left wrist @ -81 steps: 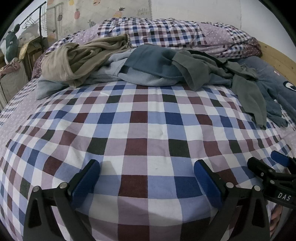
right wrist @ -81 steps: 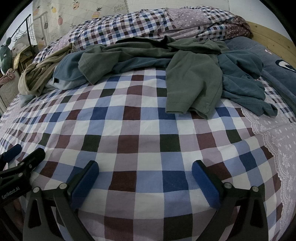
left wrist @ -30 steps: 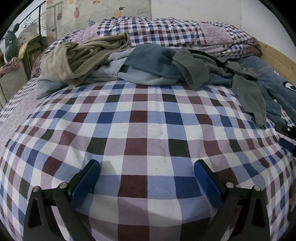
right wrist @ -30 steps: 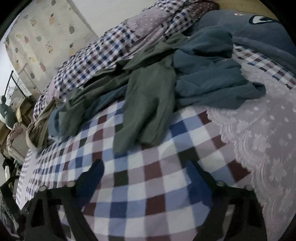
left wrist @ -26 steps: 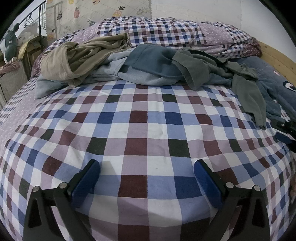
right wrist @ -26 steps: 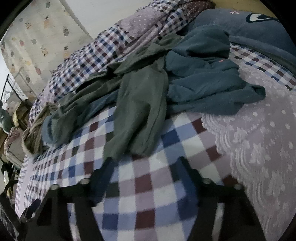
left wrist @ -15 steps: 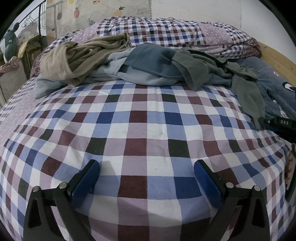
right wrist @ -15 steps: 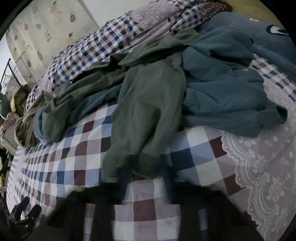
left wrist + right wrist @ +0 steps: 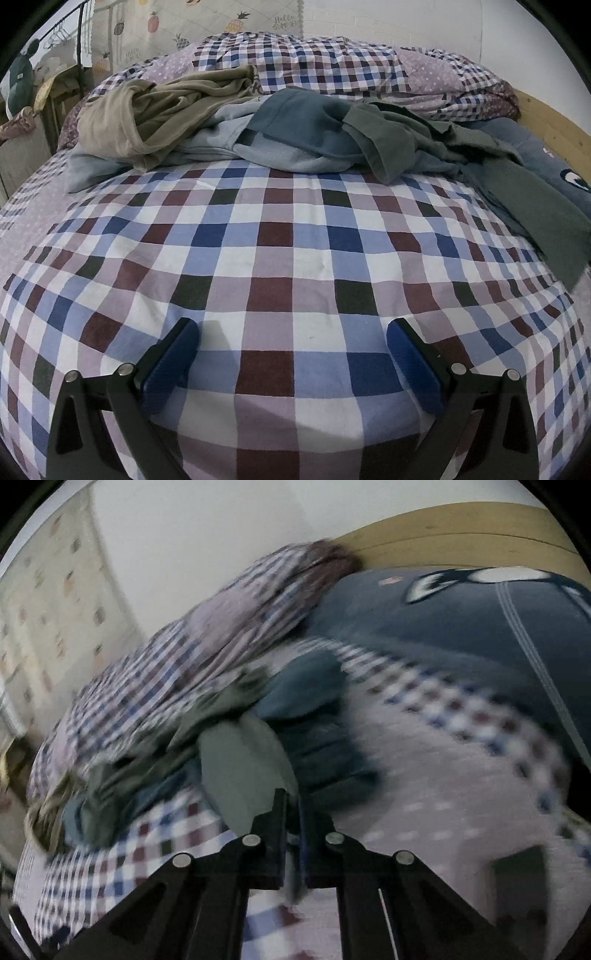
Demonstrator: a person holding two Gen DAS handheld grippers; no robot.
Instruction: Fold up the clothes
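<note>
A rumpled pile of tan, blue and grey-green clothes point(image 9: 280, 125) lies across the far half of the checked bedsheet point(image 9: 288, 258), below a checked quilt point(image 9: 332, 70). The left gripper point(image 9: 291, 354) hovers spread wide, empty. The blurred right view alone shows the right gripper point(image 9: 291, 812) pinched on the grey-green sleeve point(image 9: 240, 764) — draped toward the sheet's near right.

Clearance on the bed: open near side, blocked far side.
We find bare checked bedspread point(image 9: 295, 258) ahead; a heap of clothes point(image 9: 280, 129) and the rumpled quilt point(image 9: 332, 70) bar the far side.
</note>
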